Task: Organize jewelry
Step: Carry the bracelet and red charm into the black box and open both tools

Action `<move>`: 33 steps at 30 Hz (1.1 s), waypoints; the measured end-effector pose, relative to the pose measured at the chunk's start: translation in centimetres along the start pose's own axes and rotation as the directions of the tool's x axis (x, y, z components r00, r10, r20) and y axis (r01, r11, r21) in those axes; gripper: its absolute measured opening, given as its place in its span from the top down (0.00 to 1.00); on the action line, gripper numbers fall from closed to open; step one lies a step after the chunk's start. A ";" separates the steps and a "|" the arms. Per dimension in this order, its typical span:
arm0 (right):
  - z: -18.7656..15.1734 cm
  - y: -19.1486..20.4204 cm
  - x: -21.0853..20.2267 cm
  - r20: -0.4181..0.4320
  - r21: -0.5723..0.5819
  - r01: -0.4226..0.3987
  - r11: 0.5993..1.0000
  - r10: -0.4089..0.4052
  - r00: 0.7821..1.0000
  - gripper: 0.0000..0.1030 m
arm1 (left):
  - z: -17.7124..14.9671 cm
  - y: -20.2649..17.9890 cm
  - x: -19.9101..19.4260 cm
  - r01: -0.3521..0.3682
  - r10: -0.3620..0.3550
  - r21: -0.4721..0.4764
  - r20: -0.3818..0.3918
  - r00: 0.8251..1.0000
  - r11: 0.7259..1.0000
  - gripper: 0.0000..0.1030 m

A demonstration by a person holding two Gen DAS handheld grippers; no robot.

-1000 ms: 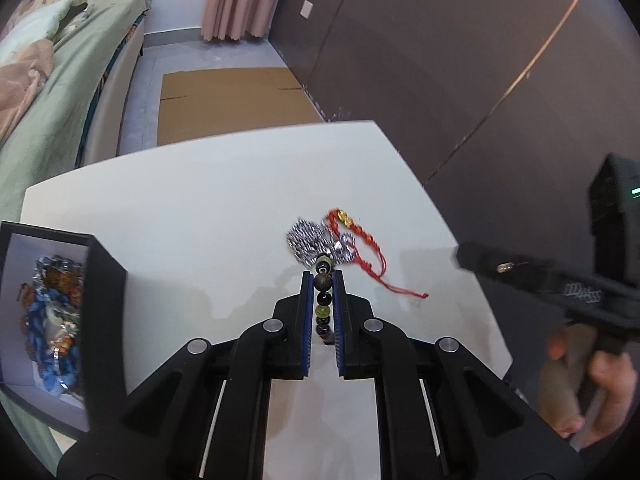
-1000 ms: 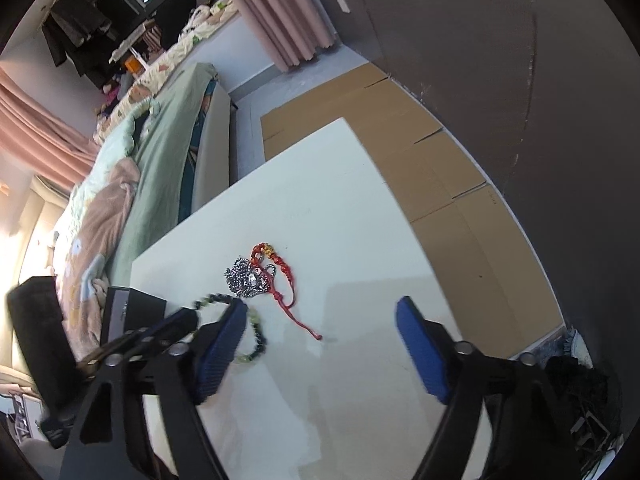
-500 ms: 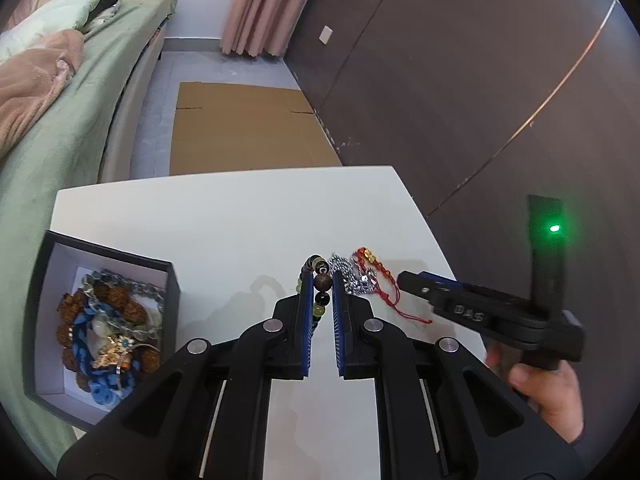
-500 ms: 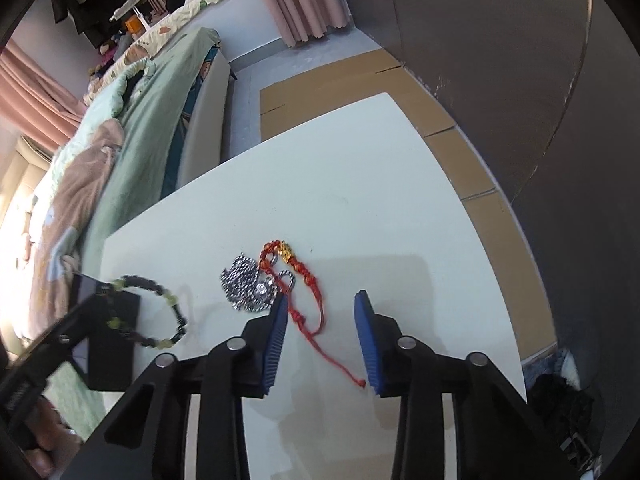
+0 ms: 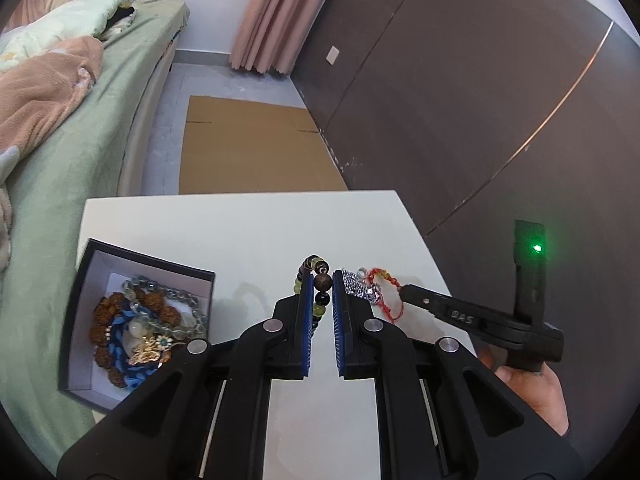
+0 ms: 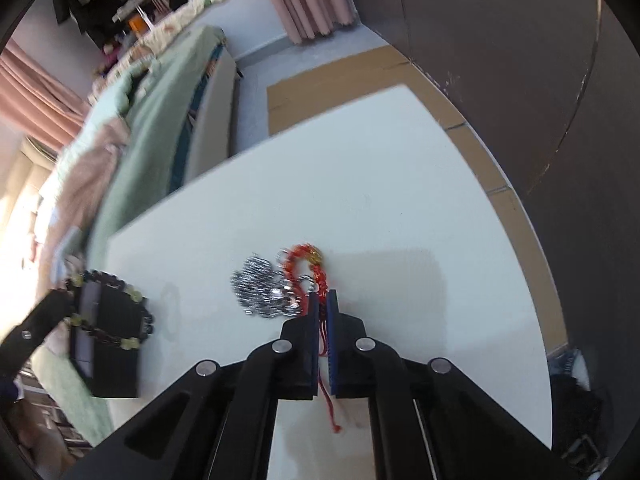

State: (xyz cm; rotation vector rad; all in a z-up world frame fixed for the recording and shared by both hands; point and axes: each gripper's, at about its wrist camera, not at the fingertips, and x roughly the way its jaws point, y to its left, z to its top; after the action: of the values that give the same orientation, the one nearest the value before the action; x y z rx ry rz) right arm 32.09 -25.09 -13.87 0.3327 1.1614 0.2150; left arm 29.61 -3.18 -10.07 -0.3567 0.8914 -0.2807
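My left gripper (image 5: 321, 280) is shut on a bracelet of dark and green beads (image 5: 322, 283) and holds it above the white table (image 5: 248, 232). The bracelet also shows in the right wrist view (image 6: 132, 334), hanging over the black jewelry box (image 6: 112, 356). That box (image 5: 144, 268) sits at the table's left and holds several bracelets. My right gripper (image 6: 322, 304) is shut on the red cord bracelet (image 6: 308, 264), which lies on the table beside a silver chain pile (image 6: 260, 288). The right gripper also appears in the left wrist view (image 5: 408, 292).
A bed with green and tan blankets (image 5: 60, 112) runs along the table's left side. Flattened cardboard (image 5: 248, 144) lies on the floor beyond the table. A dark panelled wall (image 5: 480, 80) stands to the right.
My left gripper has lifted the beaded bracelet and carried it left toward the box. My right gripper has moved in and closed on the red cord bracelet.
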 end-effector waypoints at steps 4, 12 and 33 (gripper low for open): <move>-0.3 0.4 -2.2 0.052 0.012 -0.051 0.999 0.050 0.997 0.97 | 0.3 0.5 -1.7 0.005 -0.004 -0.007 0.035 0.999 1.000 0.91; -0.8 1.8 -5.8 0.148 0.002 -0.132 0.991 0.130 0.980 0.97 | 0.6 2.1 -4.7 0.004 -0.001 -0.032 0.093 0.996 0.999 0.91; -3.1 9.1 -10.4 0.253 -0.130 -0.310 0.942 0.333 0.908 0.97 | 0.3 7.5 -9.1 -0.060 0.084 -0.144 0.164 0.983 0.988 0.43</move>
State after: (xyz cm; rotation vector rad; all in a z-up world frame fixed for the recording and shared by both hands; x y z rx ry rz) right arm 25.29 -19.71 -2.68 0.4619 0.8170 0.4937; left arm 25.04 7.20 -6.62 -0.4692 0.7555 -0.1189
